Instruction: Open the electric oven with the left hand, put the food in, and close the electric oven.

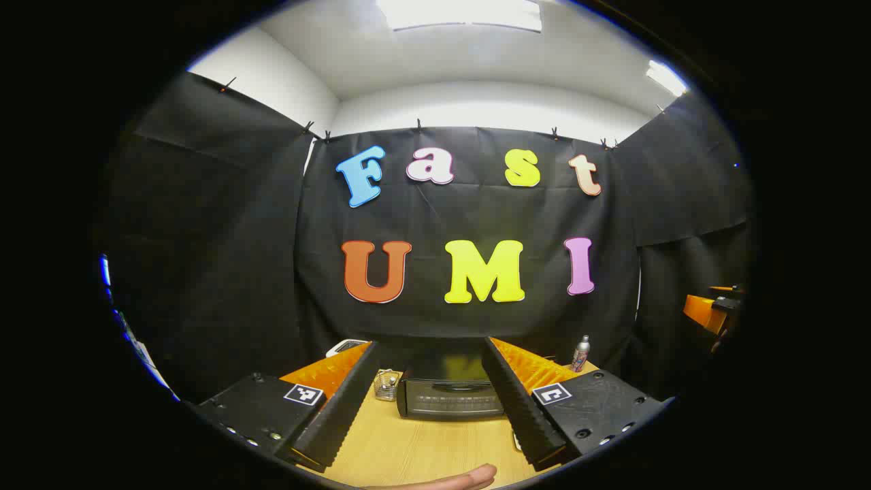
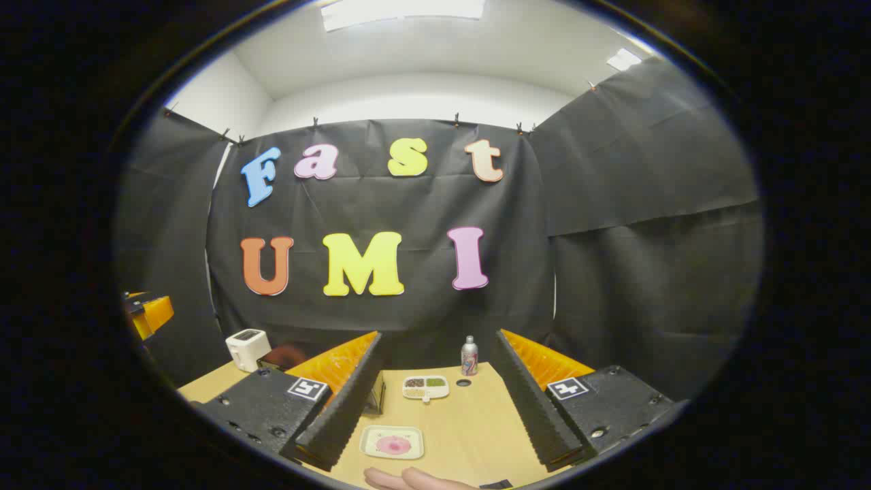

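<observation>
Fingertips of a hand point(image 1: 469, 478) show at the near table edge in the left gripper view, ahead of the oven. Between them and the oven point(image 1: 449, 398) the left gripper point(image 1: 435, 401) hangs over the wooden table point(image 1: 408, 449), jaws spread wide and holding nothing. The oven sits closed, framed between the two fingers, with a bar handle running across the top of its door. That door probably swings stiffly on a hinge, so a hold at the middle of the bar looks safest. A wire basket point(image 1: 386, 384) stands just left of the oven.

In the right gripper view the right gripper point(image 2: 435, 401) is equally wide open and empty. The food tray point(image 2: 392, 442), a shallow plate with something pink on it, lies near its left finger. It looks light and slick; pinching the rim seems the only hold, kept level. Beyond it sit a divided dish point(image 2: 426, 386) and a bottle point(image 2: 469, 356).
</observation>
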Demonstrator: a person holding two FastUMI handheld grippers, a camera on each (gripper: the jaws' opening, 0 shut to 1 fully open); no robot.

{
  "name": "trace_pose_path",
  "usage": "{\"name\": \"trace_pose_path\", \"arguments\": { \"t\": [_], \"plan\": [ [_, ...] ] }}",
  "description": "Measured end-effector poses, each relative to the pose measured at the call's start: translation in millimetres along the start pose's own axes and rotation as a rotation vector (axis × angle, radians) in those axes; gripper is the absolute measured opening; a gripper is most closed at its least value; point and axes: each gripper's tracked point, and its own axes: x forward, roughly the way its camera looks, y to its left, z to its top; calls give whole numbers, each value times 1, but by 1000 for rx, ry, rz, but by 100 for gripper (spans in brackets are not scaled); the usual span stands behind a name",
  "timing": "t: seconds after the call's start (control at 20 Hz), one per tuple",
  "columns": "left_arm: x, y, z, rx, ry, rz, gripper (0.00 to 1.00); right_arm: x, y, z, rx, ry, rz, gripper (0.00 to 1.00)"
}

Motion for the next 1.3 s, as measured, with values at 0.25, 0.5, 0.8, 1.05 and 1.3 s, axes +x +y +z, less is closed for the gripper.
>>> {"name": "trace_pose_path", "arguments": {
  "t": [0.25, 0.5, 0.8, 1.05, 1.3],
  "plan": [
    [-7, -18, -1, 2, 17, -44, 96, -8, 4, 9, 16, -19, 41, 100],
    [0, -20, -3, 13, 33, -40, 96, -11, 0, 10, 4, -38, 48, 100],
    [23, -27, -11, 4, 39, -56, 95, -8, -7, 7, 29, -57, 76, 100],
    [71, -45, -45, 24, 96, -62, 95, 2, -10, 2, 52, -61, 106, 100],
    [132, -73, -100, 16, 197, -93, 96, 21, -25, 5, 36, -93, 85, 99]
  ]
}}
